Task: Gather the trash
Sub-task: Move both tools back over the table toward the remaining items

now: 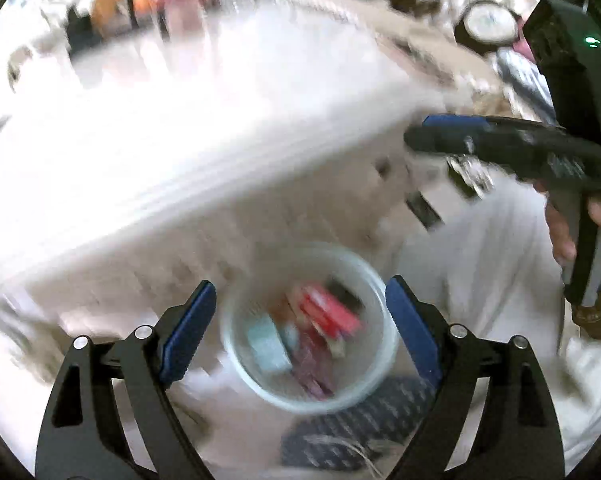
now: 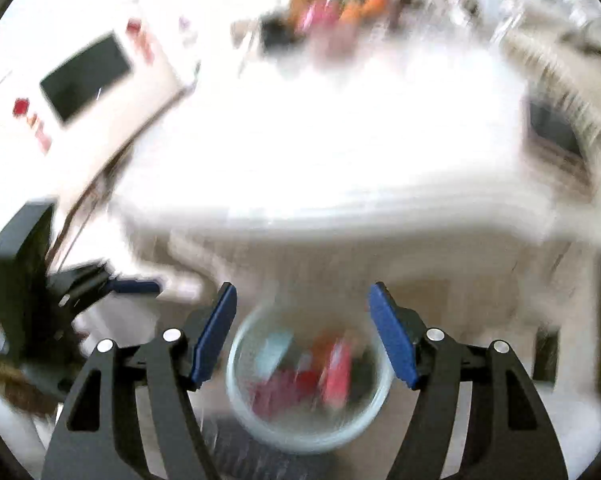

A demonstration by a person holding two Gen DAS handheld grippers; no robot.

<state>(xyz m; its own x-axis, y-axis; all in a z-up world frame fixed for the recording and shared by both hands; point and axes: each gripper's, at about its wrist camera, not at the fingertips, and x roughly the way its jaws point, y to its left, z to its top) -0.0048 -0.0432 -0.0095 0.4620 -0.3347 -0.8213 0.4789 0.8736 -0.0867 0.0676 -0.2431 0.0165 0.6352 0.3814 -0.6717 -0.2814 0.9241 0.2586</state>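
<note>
Sitting on the floor below the near edge of a white table (image 1: 204,128), a pale round bin (image 1: 374,280) holds the collected trash: a red packet (image 1: 330,312), a light blue piece (image 1: 266,346) and a dark purplish wrapper (image 1: 314,372), all blurred. A dark patterned mat (image 1: 356,432) lies just near of the bin, its edge under it.

The left gripper (image 1: 300,332) hangs above the bin, released, its blue pads wide apart with nothing between them. The right gripper (image 2: 302,334) hovers over the same bin, likewise released and empty. From the left wrist view the right gripper shows at the right, held by a hand (image 1: 572,232).

Far across the table stands blurred clutter (image 2: 332,12), and a white box with a black panel (image 2: 88,76) lies to the left.
</note>
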